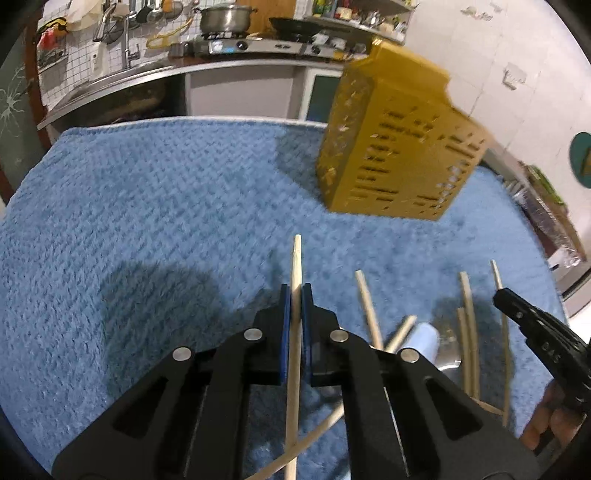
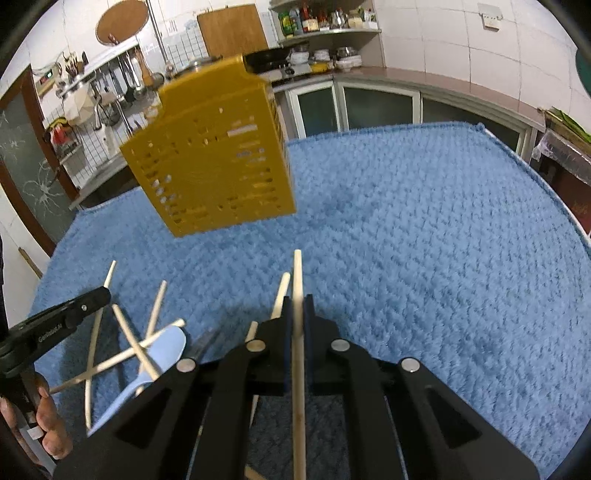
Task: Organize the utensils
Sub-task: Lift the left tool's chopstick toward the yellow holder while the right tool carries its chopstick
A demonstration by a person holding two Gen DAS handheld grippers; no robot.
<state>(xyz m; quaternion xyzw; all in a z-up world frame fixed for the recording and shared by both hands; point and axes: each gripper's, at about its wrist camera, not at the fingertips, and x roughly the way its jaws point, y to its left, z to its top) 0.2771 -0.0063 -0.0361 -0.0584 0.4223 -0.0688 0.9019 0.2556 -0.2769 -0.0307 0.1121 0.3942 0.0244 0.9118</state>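
My left gripper (image 1: 295, 291) is shut on a wooden chopstick (image 1: 296, 258) that points ahead above the blue towel (image 1: 166, 206). My right gripper (image 2: 298, 301) is shut on another wooden chopstick (image 2: 297, 273). A yellow slotted utensil holder (image 1: 395, 144) stands ahead on the towel; it also shows in the right wrist view (image 2: 214, 155). Several loose chopsticks (image 1: 469, 325) lie crossed on the towel with a pale blue spoon (image 2: 162, 354) and a metal utensil (image 1: 448, 350). The right gripper's finger (image 1: 524, 314) shows at the right of the left wrist view.
The towel covers a table whose far edge (image 1: 192, 120) faces a kitchen counter with a stove and steel pot (image 1: 225, 18). A sink (image 1: 110, 77) is at the back left. Shelves with bottles (image 2: 321, 18) stand behind. The table's right edge (image 2: 535, 173) is near cabinets.
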